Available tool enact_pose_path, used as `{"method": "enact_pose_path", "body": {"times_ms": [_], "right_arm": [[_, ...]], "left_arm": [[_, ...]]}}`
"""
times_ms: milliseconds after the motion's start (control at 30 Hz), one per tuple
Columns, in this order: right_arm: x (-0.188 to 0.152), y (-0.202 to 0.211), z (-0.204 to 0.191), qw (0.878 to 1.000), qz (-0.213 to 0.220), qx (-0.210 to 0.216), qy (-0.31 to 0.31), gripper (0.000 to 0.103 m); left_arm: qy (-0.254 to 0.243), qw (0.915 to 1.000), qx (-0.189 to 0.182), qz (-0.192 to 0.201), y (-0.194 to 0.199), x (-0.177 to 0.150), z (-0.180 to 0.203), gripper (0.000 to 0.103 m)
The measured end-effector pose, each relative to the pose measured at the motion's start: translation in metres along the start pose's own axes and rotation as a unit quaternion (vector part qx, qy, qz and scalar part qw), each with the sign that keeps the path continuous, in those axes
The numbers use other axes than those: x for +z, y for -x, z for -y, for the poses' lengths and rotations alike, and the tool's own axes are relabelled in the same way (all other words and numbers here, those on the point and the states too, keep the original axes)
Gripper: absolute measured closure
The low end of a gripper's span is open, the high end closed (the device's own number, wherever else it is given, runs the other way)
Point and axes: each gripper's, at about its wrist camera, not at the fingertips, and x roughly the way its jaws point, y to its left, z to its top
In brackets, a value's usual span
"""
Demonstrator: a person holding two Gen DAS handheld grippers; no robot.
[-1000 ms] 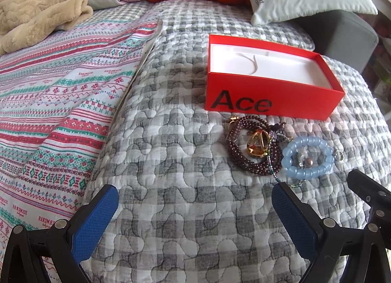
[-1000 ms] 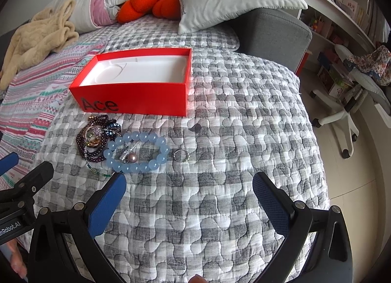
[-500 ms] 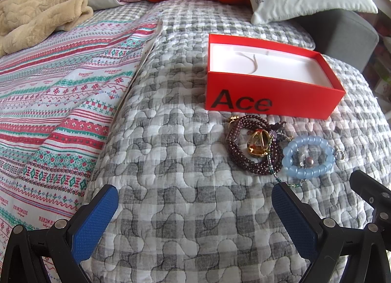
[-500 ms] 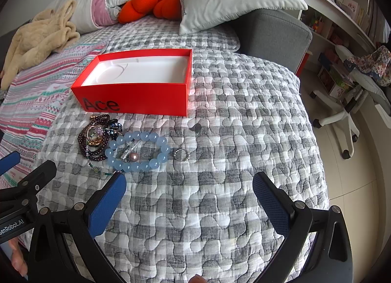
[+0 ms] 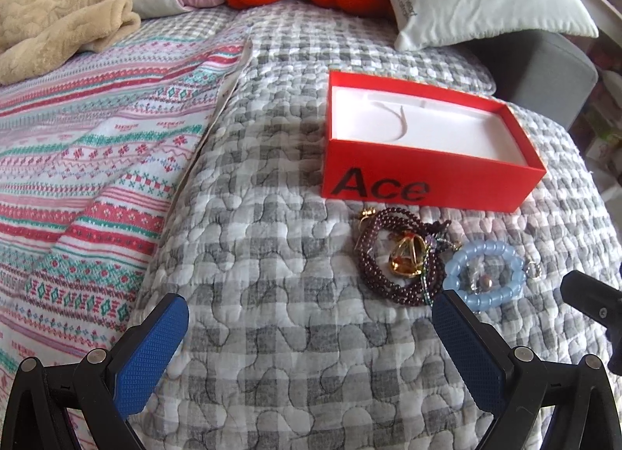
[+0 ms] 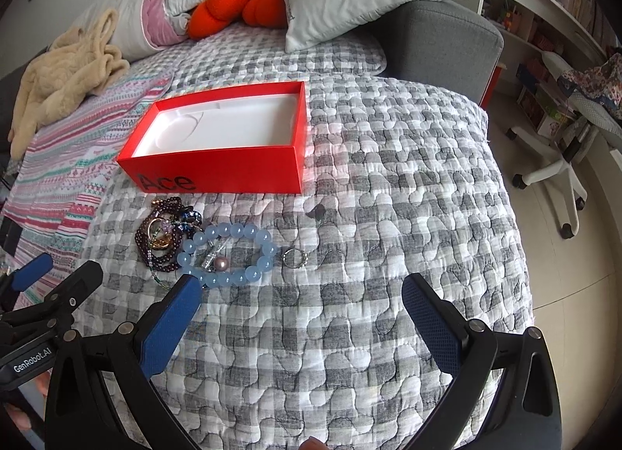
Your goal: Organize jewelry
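Nothing is sorted yet, as far as these views show. The red box (image 6: 217, 147) marked "Ace" sits open on the grey checked quilt (image 6: 388, 217) ahead of both your grippers, and its white tray looks empty: no jewelry lies inside it.

Your right gripper (image 6: 299, 296) is spread wide and holds nothing. All the pieces lie just beyond its left finger. The pale blue bead bracelet (image 6: 229, 252) is nearest, its near edge almost at that fingertip, with a pinkish pearl piece (image 6: 220, 263) and something silvery inside its loop. Further left, and a little closer to the box, is the dark garnet-coloured bead strand (image 6: 155, 244), tangled with a gold ring or pendant (image 6: 161, 241) and a few darker beads. A small silver ring (image 6: 294, 258) lies straight ahead between your right gripper's fingers, just past the bracelet, with a fine chain or wire beside it that is too thin to make out.

Your left gripper (image 5: 311, 312) is also fully open and empty; the garnet pile (image 5: 388, 255) lies ahead of it towards its right finger, and the bracelet (image 5: 484, 275) just past that fingertip.

So the whole job is left: each piece has to be lifted and, I judge, laid into the box. The tangled dark cluster will likely need separating first.
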Motion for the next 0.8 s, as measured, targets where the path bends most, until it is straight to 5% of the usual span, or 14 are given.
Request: {"method": "enact_pose_path", "body": {"times_ms": [133,300,367,400,433,567,800], "right_arm": [[0.011,-0.003,0.0,1.0,-0.01,0.002,0.01,0.0],[0.026,-0.015,0.001,0.999,-0.029,0.01,0.026,0.0],[0.028,-0.021,0.005,0.999,-0.027,0.031,0.017,0.005],[0.027,-0.026,0.008,0.998,-0.032,0.046,0.01,0.015],[0.026,-0.033,0.01,0.997,-0.048,0.058,0.005,0.027],[0.024,-0.051,0.012,0.989,-0.094,0.118,-0.01,0.042],[0.037,-0.057,0.003,0.986,-0.081,0.145,-0.003,0.067]], "left_arm": [[-0.038,0.9992,0.015,0.003,-0.004,0.01,0.003,0.0],[-0.036,0.9981,-0.027,-0.043,-0.018,0.026,-0.004,0.0],[-0.019,0.9979,-0.041,-0.045,-0.022,0.028,-0.012,0.0],[-0.009,0.9975,-0.045,-0.054,-0.026,0.028,-0.016,0.001],[0.0,0.9965,-0.056,-0.062,-0.029,0.028,-0.02,0.006],[0.035,0.9922,-0.093,-0.075,-0.042,0.033,-0.032,0.023],[0.077,0.9769,-0.167,-0.108,-0.062,0.035,-0.034,0.059]]}}
